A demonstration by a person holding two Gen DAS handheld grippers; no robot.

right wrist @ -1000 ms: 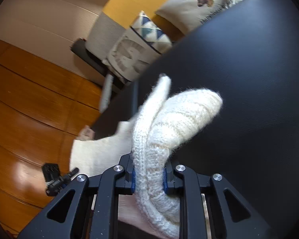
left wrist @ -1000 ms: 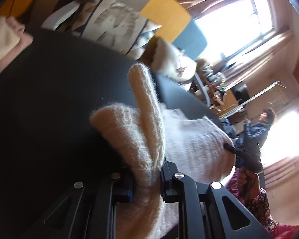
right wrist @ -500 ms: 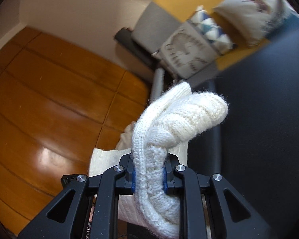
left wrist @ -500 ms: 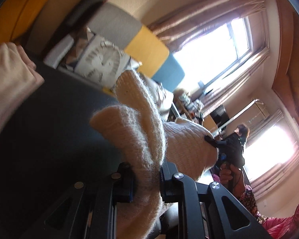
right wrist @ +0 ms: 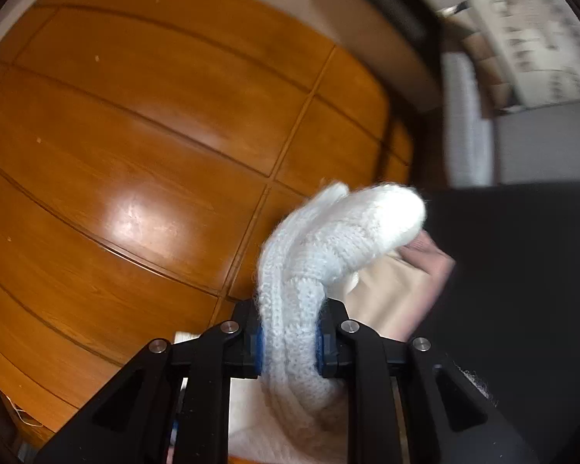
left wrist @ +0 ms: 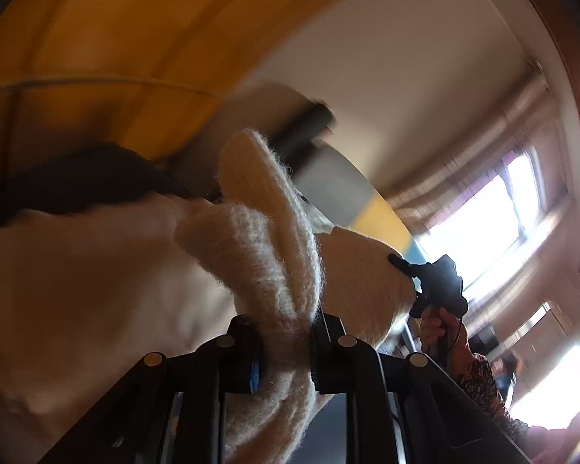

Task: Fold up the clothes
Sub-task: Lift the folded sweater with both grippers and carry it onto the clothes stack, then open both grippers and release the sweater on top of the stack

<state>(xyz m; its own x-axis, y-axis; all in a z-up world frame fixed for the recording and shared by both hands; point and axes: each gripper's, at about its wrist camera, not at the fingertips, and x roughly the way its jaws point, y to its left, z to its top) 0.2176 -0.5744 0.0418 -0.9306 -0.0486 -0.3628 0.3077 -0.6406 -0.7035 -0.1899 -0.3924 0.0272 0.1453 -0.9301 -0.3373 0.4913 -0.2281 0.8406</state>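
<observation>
1. A cream knitted sweater [left wrist: 266,255] is held off the dark table [right wrist: 522,270]; a bunched fold of it is clamped between the fingers of the left gripper [left wrist: 286,344] at lower centre of the left wrist view.
2. A second fold of the same sweater is clamped in the right gripper [right wrist: 290,344], at lower centre of the right wrist view, with the knit curling up and to the right above the fingertips.
3. In the left wrist view the right gripper is seen at centre right, gripping the far edge of the garment, so the cloth's long axis is stretched between the two grippers.
4. The left gripper is tilted steeply upward, toward wall and window [left wrist: 483,232]; the right is pointed down across the wooden floor [right wrist: 135,154], with the table edge at right.
5. A pale folded garment [right wrist: 402,290] is seen on the table just behind the right-hand fold.
6. Neither gripper is nearer; both are judged to be needed to lower the sweater.
</observation>
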